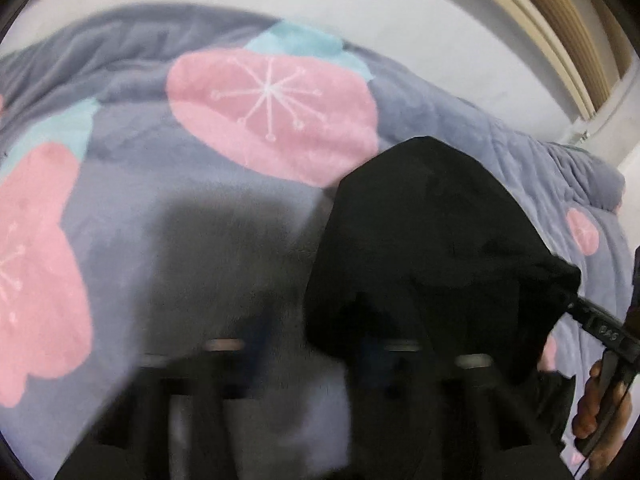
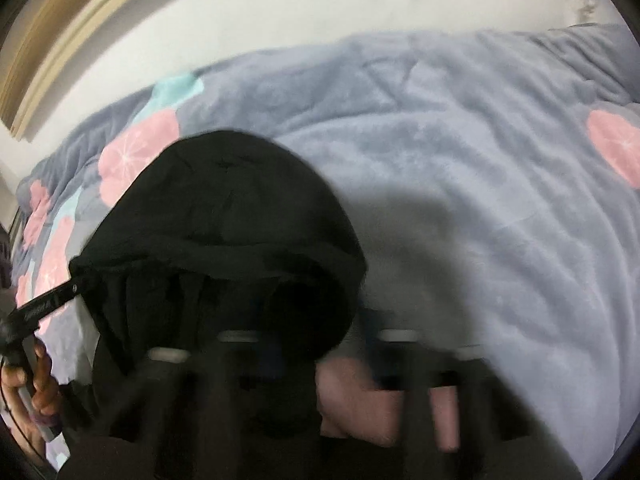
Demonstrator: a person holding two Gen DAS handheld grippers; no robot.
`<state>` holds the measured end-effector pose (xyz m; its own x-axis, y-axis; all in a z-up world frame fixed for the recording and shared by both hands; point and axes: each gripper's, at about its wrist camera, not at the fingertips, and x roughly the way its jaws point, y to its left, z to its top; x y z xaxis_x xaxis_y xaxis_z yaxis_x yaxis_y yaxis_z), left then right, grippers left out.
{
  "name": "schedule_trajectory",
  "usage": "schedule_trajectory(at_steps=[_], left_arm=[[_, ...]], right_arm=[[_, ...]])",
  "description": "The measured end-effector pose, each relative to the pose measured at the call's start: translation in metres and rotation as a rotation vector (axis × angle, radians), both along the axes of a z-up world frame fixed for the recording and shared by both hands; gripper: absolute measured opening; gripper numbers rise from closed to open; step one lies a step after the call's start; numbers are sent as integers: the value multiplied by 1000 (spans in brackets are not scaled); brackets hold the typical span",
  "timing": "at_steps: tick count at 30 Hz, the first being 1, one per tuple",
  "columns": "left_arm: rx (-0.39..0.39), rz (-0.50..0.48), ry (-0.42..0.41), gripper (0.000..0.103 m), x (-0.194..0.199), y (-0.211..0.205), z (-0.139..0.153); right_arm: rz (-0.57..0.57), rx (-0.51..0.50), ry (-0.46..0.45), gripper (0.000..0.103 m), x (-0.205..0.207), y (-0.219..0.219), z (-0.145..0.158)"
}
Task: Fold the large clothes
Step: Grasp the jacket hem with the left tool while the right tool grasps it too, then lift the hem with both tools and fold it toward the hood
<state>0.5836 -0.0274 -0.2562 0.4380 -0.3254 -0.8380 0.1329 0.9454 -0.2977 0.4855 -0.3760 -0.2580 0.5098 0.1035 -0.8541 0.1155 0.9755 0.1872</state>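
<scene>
Hanging between the two grippers, a black garment (image 1: 432, 248) is lifted over a grey blanket (image 1: 168, 200) printed with pink flowers (image 1: 272, 116), spread on the bed. The right gripper (image 1: 572, 304) pinches one edge of the cloth; the left gripper (image 2: 76, 288) pinches the opposite edge. Both sets of fingers are buried in dark folds and motion blur. A pale wall (image 2: 320, 12) rises behind.

Black garment (image 1: 432, 248) bunched, floral blanket (image 1: 240, 200) beneath
</scene>
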Motion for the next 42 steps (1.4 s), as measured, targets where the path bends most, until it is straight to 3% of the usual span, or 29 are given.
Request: schedule_trajectory(at_steps=[4,7,9,13,16,17,19,21,24,27,29,30,33,37,40,42], left_arm=[[-179,29,-73,9,-17,27,25],[-205,1,-140,9,-44,38,47],[-174,-4,-108,9,-45,38,36],[-36,-38,70,15,-24,24,-39],[-45,-41,56,16,-23,24,-46],[-48,-40,56,17,-24,25,-42],[0,-60,14,25,-34,26,-27],[87,-94,-31,45,-51,25,-12],[144,-136,-88,51,-80,34,12],[137,-137,-138,51,-97,42,39],[89,-128,-192,51,-97,44,62],[56,-119,-216,52,-93,40,73],[7,-140,-244,59,-74,12,86],[-8,-168,-159,60,-35,-26,56],[-99,-241,-64,58,-28,-32,8],[-100,-255,-29,59,-30,-32,-18]], right_arm=[[15,58,-106,6,-17,-17,30],[43,48,-126,6,-31,-19,30],[55,16,-84,6,-27,-14,14],[68,5,69,7,-7,-5,-51],[76,-16,72,13,-5,-2,-51],[81,-15,77,15,-5,-2,-47],[84,-25,84,30,-9,-7,-38],[85,-24,80,42,-16,-13,-26],[109,-6,26,48,-34,-20,0],[109,16,-49,51,-44,-20,33],[117,39,-101,55,-38,-12,54],[122,40,-115,66,-34,-3,60],[146,6,-138,67,-13,21,62],[168,-7,-83,67,11,48,30],[179,-54,-2,67,15,52,-15],[203,-67,39,66,13,51,-44]])
